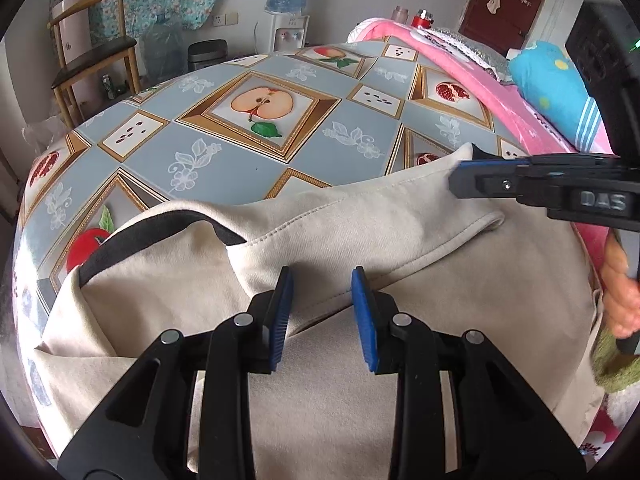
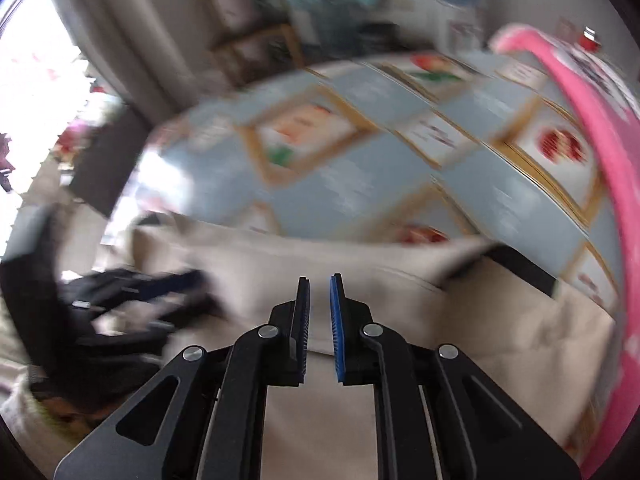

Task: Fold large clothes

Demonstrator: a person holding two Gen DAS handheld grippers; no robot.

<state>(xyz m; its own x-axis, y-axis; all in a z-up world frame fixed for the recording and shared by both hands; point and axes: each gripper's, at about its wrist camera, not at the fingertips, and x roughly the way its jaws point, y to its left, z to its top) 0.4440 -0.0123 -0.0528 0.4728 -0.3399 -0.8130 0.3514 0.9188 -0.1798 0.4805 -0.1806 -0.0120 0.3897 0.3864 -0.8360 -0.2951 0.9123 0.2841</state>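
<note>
A beige garment (image 1: 360, 240) with a black collar (image 1: 160, 228) lies part-folded on the near end of the table, a flap laid over its body. My left gripper (image 1: 322, 280) is open just above the flap's lower fold, nothing between its blue pads. My right gripper (image 1: 466, 160) reaches in from the right over the flap's far corner. In the blurred right wrist view its jaws (image 2: 319, 284) stand slightly apart over the beige garment (image 2: 360, 380), holding nothing. The left gripper (image 2: 172, 284) shows there at the left.
The table wears a blue-grey fruit-print cloth (image 1: 224, 152). A pink blanket (image 1: 480, 80) and a blue pillow (image 1: 552, 80) lie along the right. A wooden chair (image 1: 92, 52), a bin (image 1: 206, 54) and a water dispenser (image 1: 288, 4) stand beyond the far edge.
</note>
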